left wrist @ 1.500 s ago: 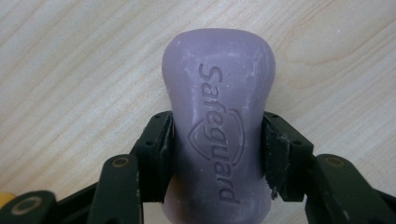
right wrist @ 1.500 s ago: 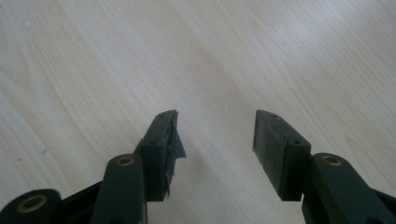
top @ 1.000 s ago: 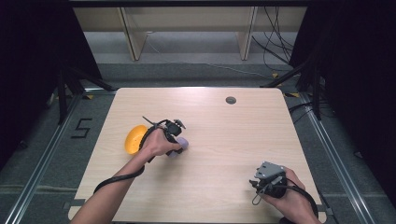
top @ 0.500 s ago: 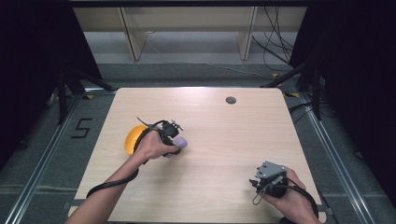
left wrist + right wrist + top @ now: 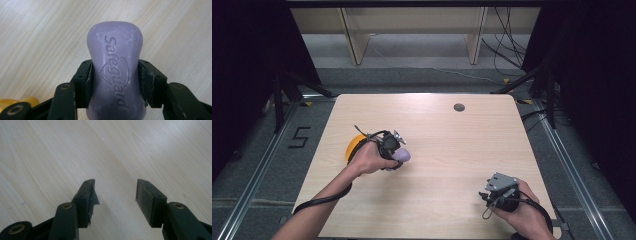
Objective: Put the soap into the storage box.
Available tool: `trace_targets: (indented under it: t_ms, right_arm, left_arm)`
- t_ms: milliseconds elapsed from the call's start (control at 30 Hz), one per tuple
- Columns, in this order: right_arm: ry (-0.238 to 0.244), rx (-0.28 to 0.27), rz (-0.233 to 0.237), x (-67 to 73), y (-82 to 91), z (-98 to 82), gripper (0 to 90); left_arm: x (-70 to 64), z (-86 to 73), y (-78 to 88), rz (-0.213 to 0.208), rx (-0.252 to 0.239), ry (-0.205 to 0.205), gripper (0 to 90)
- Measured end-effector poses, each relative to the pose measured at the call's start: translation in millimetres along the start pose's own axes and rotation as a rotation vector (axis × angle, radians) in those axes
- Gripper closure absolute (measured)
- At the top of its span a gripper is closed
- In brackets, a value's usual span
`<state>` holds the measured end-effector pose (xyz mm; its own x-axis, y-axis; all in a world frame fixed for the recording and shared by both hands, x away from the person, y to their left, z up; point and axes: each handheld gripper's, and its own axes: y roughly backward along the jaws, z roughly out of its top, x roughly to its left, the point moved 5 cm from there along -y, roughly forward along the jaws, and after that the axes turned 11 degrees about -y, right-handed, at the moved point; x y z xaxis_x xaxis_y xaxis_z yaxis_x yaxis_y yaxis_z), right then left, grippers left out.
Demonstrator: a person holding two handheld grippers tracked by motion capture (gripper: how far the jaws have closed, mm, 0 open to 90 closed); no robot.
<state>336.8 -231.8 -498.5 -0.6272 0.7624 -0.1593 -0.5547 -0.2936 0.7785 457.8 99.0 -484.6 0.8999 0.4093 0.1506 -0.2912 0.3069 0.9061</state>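
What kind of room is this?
Probably a lab set up for recording. A bare wooden table stands between black curtains, with cables on the floor, and tongs hold purple soap.

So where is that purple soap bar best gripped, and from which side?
Across its narrow waist, which is where the left gripper has it now. The soap bar pinches in at the middle and flares at the far end, so pads on its two long sides sit in the hollows and probably slip less. Come in along its length, stamped face up.
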Motion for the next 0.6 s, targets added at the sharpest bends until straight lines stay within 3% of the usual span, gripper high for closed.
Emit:
trace_targets:
  t_ms: [67,133,200,300,467,500,533,600]
  right_arm:
    - [0.0,0.0,0.0,0.1,0.0,0.0,50.1]
    - [0.0,0.001,0.0,-0.1,0.1,-0.1,50.0]
    - [0.0,0.002,0.002,-0.2,0.2,-0.2,50.0]
    - [0.0,0.002,0.002,-0.1,0.1,-0.1,50.0]
    - [-0.002,0.001,0.005,0.0,-0.1,0.0,50.0]
    - [0.001,0.002,0.001,-0.3,0.2,-0.1,50.0]
    - [0.0,0.002,0.002,-0.3,0.2,-0.1,50.0]
    - [0.0,0.002,0.002,-0.2,0.1,-0.2,50.0]
  left_arm:
    - [-0.7,-1.1,0.6,-0.007,0.008,-0.02,48.2]
    - [-2.2,-3.7,2.3,-0.028,0.008,-0.096,48.2]
    - [-2.4,-5.4,4.1,-0.039,0.008,-0.145,48.2]
    - [-2.6,-8.3,6.2,-0.048,0.018,-0.174,48.2]
    - [-1.8,-11.0,8.8,-0.047,0.031,-0.131,48.2]
    - [0.3,-11.0,11.4,-0.033,0.033,-0.067,48.2]
    - [0.3,-11.0,11.4,-0.033,0.033,-0.067,48.2]
    - [3.1,-10.2,14.0,0.001,0.024,-0.015,48.2]
